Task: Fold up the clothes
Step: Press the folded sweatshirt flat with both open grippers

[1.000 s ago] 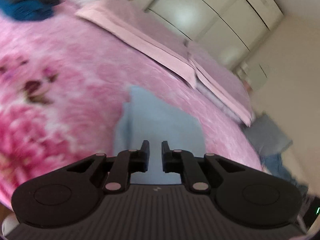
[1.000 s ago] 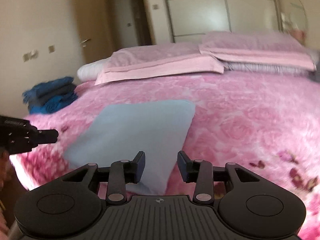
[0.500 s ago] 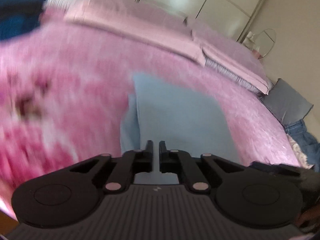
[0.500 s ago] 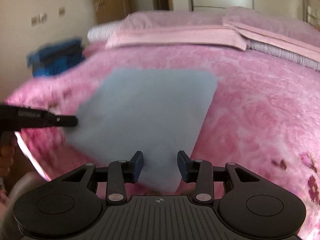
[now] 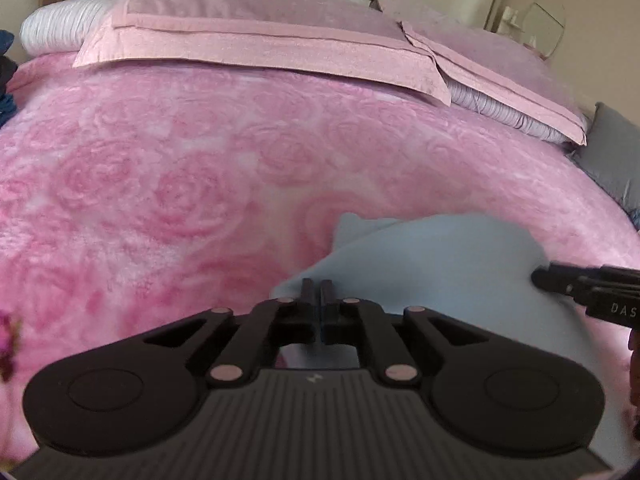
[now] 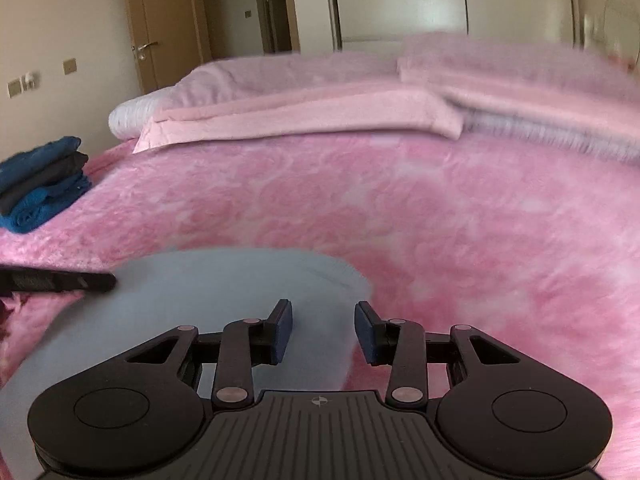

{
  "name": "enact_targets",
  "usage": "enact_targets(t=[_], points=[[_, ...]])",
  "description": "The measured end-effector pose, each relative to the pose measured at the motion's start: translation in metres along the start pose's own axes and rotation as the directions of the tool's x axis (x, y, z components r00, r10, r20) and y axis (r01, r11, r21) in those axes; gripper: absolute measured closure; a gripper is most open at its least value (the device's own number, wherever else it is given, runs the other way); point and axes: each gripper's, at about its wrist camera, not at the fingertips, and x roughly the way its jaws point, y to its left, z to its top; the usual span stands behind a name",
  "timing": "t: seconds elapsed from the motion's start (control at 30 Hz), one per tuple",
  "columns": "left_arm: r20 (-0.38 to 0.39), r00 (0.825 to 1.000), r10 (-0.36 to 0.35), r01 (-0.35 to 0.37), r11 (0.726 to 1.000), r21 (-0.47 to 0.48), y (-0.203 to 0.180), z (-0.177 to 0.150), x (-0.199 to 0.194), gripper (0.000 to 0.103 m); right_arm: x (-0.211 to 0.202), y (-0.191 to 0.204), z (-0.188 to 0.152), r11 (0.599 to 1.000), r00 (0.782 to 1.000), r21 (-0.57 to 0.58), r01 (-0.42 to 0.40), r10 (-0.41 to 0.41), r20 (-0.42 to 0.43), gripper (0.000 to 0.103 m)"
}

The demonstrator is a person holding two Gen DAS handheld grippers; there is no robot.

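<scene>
the left gripper (image 5: 317,292) has its jaws pressed together on the near edge of a light blue garment (image 5: 432,264), which lies on a pink rose-patterned blanket (image 5: 180,184). the right gripper (image 5: 540,280) reaches in from the right edge, its tip touching the same cloth. pink pillows (image 5: 260,36) line the far end, with a grey cushion (image 5: 612,160) at right.

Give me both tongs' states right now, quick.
Left tongs: closed on the edge of the light blue garment.
Right tongs: open, holding nothing, over the same garment.
</scene>
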Motion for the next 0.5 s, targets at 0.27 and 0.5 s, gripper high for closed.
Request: enact_targets(t=[0.27, 0.5], points=[[0.037, 0.999, 0.002, 0.000, 0.998, -0.059, 0.000, 0.007, -0.055, 0.101, -0.022, -0.006, -0.014, 0.998, 0.999, 0.057, -0.028, 0.030, -0.025, 0.064], [0.028, 0.995, -0.096, 0.097, 0.995, -0.033, -0.036, -0.035, -0.133, 0.100, -0.074, 0.031, -0.054, 0.999, 0.998, 0.036, -0.028, 0.029, -0.048, 0.064]])
